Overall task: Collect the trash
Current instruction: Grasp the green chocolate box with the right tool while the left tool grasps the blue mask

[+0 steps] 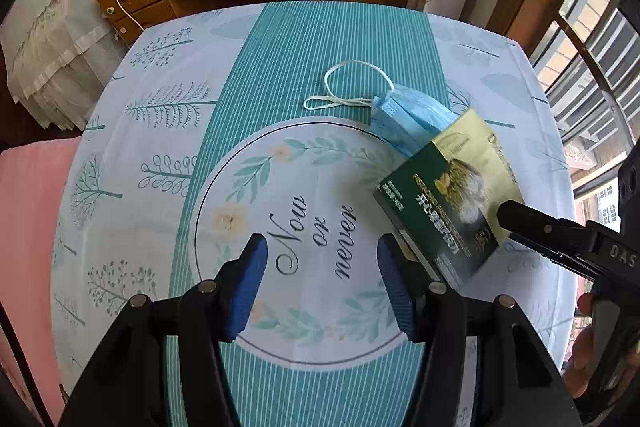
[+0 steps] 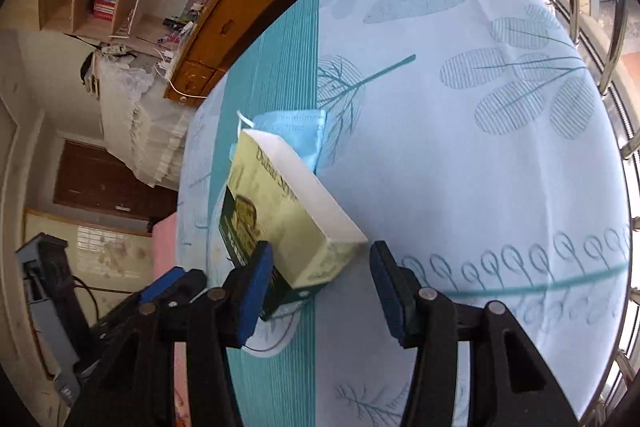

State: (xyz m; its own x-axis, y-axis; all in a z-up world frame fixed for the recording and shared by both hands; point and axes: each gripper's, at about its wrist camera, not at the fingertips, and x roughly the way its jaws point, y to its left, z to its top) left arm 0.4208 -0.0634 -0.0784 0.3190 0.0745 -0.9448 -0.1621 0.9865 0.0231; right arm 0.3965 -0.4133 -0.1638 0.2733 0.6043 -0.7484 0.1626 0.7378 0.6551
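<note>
Lying between right claw pads: box

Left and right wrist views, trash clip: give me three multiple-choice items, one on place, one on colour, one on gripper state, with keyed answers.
1. Where does the box lie?
A. partly over the face mask
B. on the desk
C. on the floor

2. What colour is the face mask?
A. red
B. light blue
C. black

3. How is the right gripper?
A. shut on the mask
B. out of view
C. open at the box's near end

Answers:
A, the box overlaps the face mask.
B, its pleats are light blue.
C, the right gripper has its fingers apart around the box's end.
</note>
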